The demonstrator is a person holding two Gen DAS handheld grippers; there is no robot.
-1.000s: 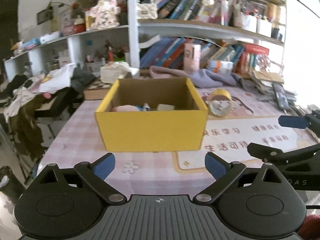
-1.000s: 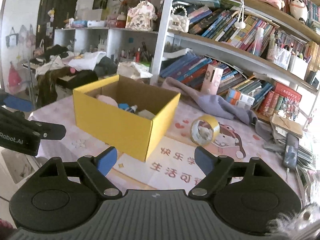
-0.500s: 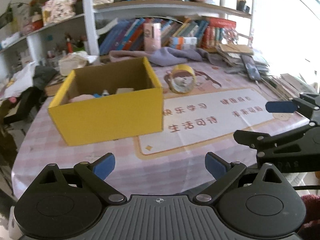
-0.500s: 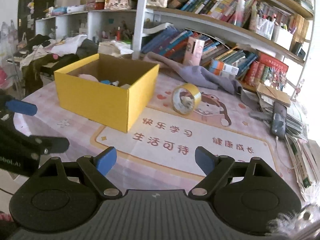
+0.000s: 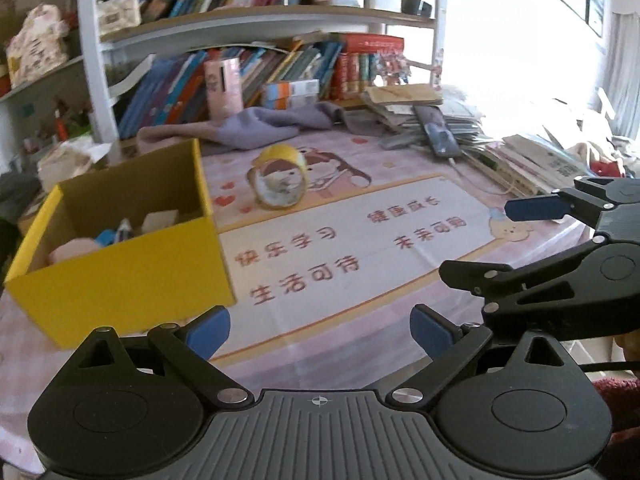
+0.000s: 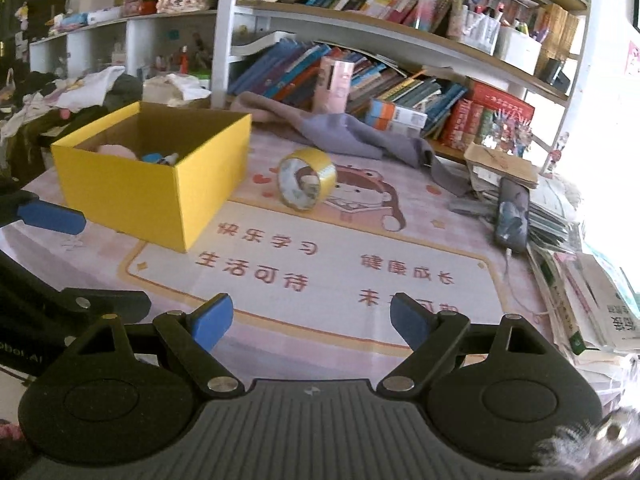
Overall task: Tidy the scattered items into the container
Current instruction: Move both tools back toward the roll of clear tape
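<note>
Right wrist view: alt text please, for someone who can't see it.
The open right gripper hovers empty over a pink printed table mat. Ahead stand a yellow tape roll on edge and, left of it, an open yellow box holding small items.

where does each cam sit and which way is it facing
Left wrist: on the left hand-held gripper, angled down at the table, box left, tape ahead; right hand-held gripper at its right edge.
Right wrist: on the right hand-held gripper, same tilt; left one at its left edge.
Shared: box, tape, mat, shelves.
</note>
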